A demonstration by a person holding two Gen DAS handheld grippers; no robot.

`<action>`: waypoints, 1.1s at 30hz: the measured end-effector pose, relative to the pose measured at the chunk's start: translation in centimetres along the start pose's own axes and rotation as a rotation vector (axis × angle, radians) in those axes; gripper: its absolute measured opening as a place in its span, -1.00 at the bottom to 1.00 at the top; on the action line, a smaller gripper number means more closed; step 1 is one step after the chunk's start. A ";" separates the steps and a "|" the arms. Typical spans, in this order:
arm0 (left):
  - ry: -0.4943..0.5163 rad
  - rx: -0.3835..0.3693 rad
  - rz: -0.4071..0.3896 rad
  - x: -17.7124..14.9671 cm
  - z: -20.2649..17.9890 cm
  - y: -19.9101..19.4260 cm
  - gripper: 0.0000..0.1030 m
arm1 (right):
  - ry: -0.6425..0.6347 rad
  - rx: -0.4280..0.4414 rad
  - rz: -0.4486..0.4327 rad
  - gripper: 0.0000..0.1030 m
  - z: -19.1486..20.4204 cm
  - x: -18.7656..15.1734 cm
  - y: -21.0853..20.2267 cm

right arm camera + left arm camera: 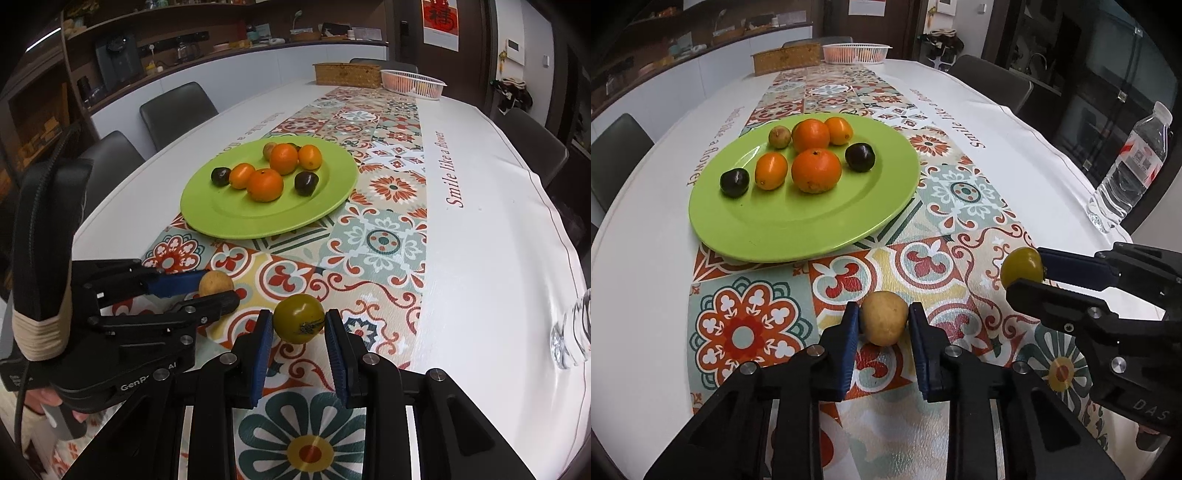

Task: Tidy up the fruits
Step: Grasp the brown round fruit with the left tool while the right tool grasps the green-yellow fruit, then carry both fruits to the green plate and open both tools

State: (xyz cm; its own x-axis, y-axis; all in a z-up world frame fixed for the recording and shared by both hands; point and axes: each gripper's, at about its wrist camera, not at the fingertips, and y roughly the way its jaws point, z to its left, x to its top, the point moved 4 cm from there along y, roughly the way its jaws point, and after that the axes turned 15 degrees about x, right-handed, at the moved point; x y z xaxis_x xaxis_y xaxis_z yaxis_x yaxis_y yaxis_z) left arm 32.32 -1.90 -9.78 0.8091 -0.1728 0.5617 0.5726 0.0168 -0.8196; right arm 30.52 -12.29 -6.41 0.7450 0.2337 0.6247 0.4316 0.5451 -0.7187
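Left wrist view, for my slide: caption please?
Left gripper holds a tan fruit before the green plate.

Home dining room: tablecloth-covered table (480,258), chairs (177,107), kitchen counter (258,55).

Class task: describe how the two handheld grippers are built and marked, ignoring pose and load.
Both the left gripper and the right gripper have black angular frames, silver bolts and ribbed blue finger pads. The left body shows white lettering "GenPo… AI", a black cable and a beige-wrapped strap. The right body reads "DAS".
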 end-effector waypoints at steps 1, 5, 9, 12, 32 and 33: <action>-0.001 -0.004 -0.002 0.0 0.0 0.0 -0.48 | 0.001 0.001 0.000 -0.42 -0.1 0.1 0.0; -0.005 -0.010 -0.013 0.0 0.0 -0.5 -0.48 | 0.000 0.001 0.000 -0.42 0.0 0.0 0.0; -0.017 -0.011 -0.027 -0.1 0.3 -1.5 -0.48 | -0.001 0.004 -0.004 -0.42 0.0 0.2 -0.1; -0.023 -0.005 -0.048 -0.1 0.6 -2.6 -0.48 | -0.006 0.006 -0.012 -0.42 0.3 0.3 -0.3; -0.074 0.054 -0.189 3.5 4.9 -7.9 -0.48 | -0.066 0.021 -0.117 -0.42 3.1 5.1 -2.3; -0.076 0.057 -0.188 3.6 5.1 -7.8 -0.48 | -0.070 0.022 -0.120 -0.42 3.2 5.4 -2.2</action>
State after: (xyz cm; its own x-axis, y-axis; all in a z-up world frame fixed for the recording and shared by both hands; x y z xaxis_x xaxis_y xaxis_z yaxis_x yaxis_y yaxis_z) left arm 31.43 2.41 -0.75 0.6935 -0.1033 0.7130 0.7195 0.0471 -0.6929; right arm 31.98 -9.66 -0.47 0.6515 0.2208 0.7258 0.5035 0.5896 -0.6315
